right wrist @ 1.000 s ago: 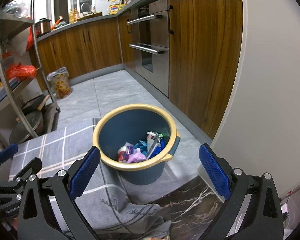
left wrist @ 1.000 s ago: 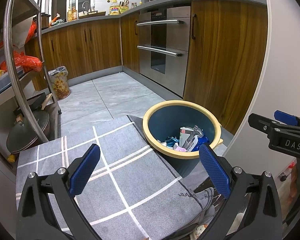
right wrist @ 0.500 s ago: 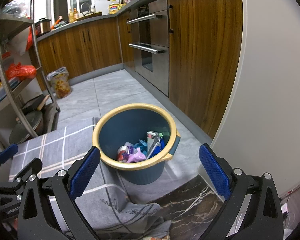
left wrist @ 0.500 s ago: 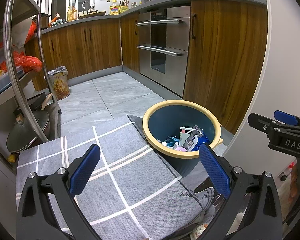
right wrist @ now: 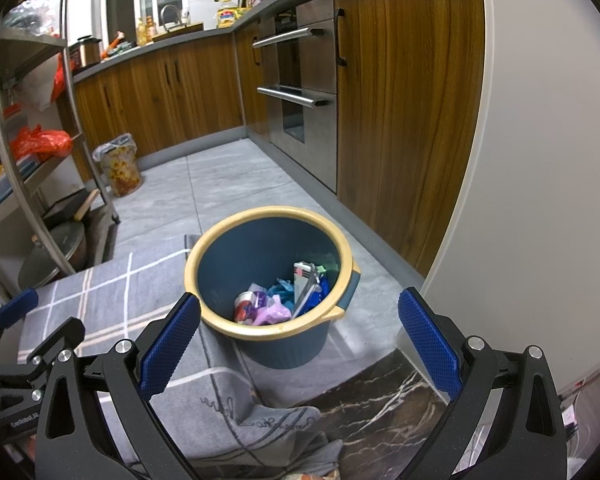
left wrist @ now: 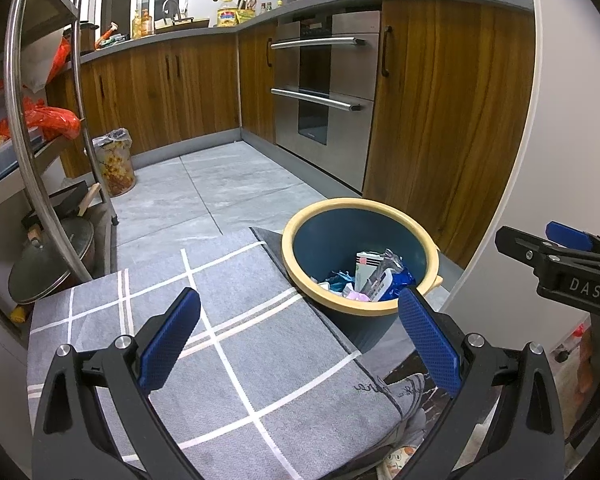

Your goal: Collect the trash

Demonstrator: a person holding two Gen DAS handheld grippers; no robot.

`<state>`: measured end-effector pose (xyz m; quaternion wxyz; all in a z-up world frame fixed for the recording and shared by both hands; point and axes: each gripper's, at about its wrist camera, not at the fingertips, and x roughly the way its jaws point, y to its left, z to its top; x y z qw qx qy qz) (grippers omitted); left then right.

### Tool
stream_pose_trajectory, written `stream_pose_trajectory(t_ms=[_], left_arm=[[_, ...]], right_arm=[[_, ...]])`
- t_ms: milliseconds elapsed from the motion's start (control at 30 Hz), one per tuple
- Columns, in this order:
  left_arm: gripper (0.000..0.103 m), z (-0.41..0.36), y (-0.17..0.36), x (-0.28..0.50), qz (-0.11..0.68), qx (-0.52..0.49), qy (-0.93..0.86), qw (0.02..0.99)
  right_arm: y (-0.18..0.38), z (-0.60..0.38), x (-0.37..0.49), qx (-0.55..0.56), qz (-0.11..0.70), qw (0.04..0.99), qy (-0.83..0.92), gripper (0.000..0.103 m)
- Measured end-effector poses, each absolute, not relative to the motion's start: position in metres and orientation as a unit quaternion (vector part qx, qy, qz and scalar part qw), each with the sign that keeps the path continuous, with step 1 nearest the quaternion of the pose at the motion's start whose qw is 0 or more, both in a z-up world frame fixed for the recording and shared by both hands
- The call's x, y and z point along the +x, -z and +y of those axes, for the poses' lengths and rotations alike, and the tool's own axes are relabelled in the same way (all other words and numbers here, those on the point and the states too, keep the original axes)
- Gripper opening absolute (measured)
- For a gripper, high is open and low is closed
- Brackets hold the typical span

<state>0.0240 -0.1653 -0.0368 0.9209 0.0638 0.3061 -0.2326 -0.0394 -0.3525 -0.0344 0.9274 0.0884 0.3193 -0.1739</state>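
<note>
Two empty grippers, left gripper [left wrist: 298, 338], right gripper [right wrist: 298, 338], ribbed blue fingers [right wrist: 170, 346] released, round yellow-rimmed plastic bucket [right wrist: 220, 252], crumpled wrappers [right wrist: 276, 304].

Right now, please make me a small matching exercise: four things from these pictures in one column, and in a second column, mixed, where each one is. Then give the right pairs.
Things:
1. blue bin
2. orange plastic bag
3. grey checked cloth
4. flowered bin

Places:
A. on the metal rack's shelf
B. on the floor tiles by the far wooden cabinets
C. spread flat under the open left gripper
D. on the floor beside the cloth, holding wrappers

Pairs: 1-D, 2-A, 3-C, 4-B
</note>
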Motion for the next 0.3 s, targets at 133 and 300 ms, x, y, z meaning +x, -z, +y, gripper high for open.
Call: stream_pose_trajectory(t_ms=[133,300], left_arm=[[0.098,-0.1647,0.0367,0.0246,0.308,0.062,0.236,0.92],[0.098,-0.1648,0.0366,0.0245,0.309,0.067,0.231,0.92]], right_arm=[[0.0338,-0.3531,-0.0385,0.088,0.32,0.927,0.173,0.098],[0.0348,-0.3536,-0.0395,0.092,0.321,0.926,0.175,0.098]])
